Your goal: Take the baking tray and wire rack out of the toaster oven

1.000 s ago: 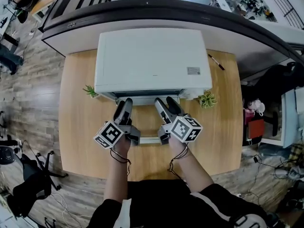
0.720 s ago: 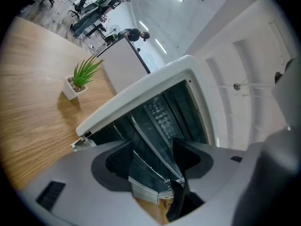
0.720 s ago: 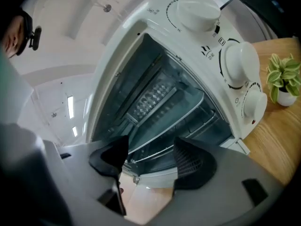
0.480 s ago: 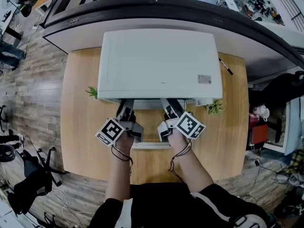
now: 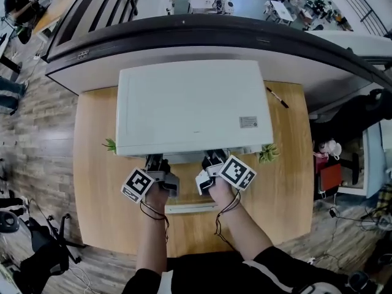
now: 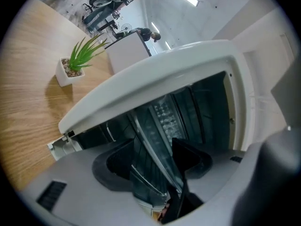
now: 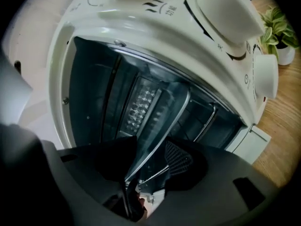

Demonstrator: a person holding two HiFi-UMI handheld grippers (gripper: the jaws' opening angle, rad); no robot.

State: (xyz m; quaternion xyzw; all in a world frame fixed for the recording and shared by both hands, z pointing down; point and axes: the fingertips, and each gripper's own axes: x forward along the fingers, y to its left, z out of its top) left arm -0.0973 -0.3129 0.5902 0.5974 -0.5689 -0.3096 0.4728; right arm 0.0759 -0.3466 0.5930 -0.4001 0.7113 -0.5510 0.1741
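Observation:
The white toaster oven [image 5: 193, 106] stands on the wooden table [image 5: 92, 164] with its door [image 5: 190, 208] folded down. Both grippers reach into its mouth. In the left gripper view the dark baking tray [image 6: 155, 140] runs edge-on between the wide-apart jaws of my left gripper [image 6: 150, 160]. In the right gripper view the tray's rim [image 7: 162, 119] and a thin wire of the rack [image 7: 155, 174] pass between the jaws of my right gripper [image 7: 150, 163]. Those jaws have just been closing, and a gap still shows at the ribbed pad [image 7: 181, 158]. In the head view the oven's top hides both sets of fingertips.
Small potted plants stand at the oven's front corners, one left [image 5: 110, 146] and one right [image 5: 267, 154]. A pen [image 5: 277, 97] lies at the table's right rear. The oven's knobs [image 7: 230, 13] sit just right of the opening. A curved counter [image 5: 202, 29] runs behind.
Both grippers have moved forward from over the open door into the oven's mouth. Their fingers, seen earlier in the head view, now lie under the oven's top edge.

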